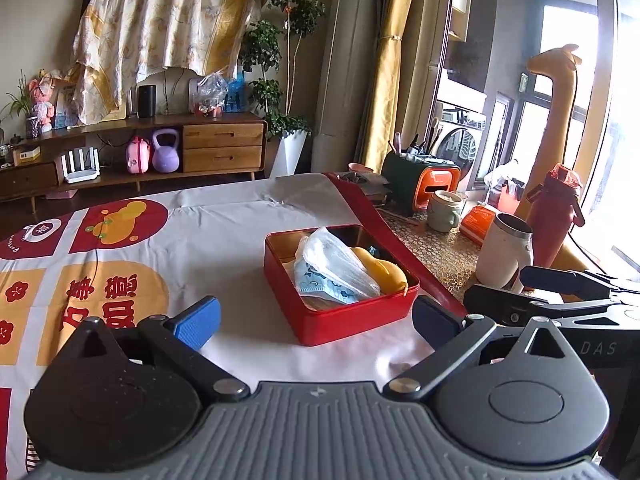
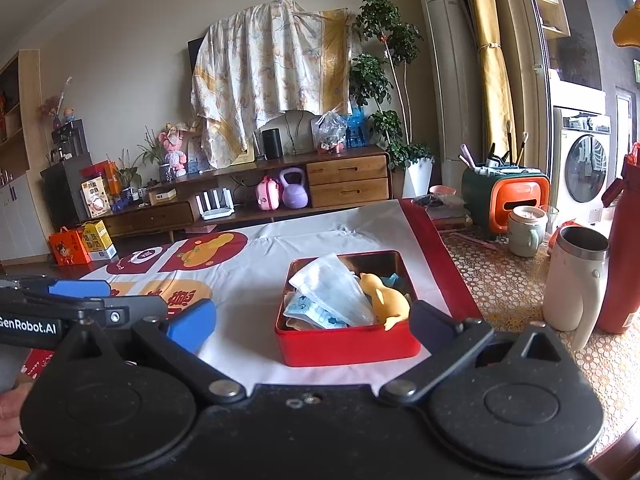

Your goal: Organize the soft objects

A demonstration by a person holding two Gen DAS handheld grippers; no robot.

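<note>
Red tin (image 2: 348, 344) mid-table on the printed cloth (image 2: 256, 256), holding bagged masks (image 2: 332, 292) and a yellow soft toy (image 2: 386, 300). Left gripper (image 1: 316, 318) and right gripper (image 2: 312, 320) both wide, empty, near side. Judgement: sorting looks done; withdraw level, clear of the mug (image 2: 576, 280) at right.

A tin box (image 2: 348, 344) is placed at the centre of the frame on a printed tablecloth (image 2: 256, 264), with a bagged face mask (image 2: 332, 292) in its left part and a soft toy (image 2: 386, 298) in its right part. To the right, a steel mug (image 2: 576, 280) is set before a water bottle (image 2: 628, 248). A TV cabinet (image 2: 248, 188) is seen behind, in the upper half.
</note>
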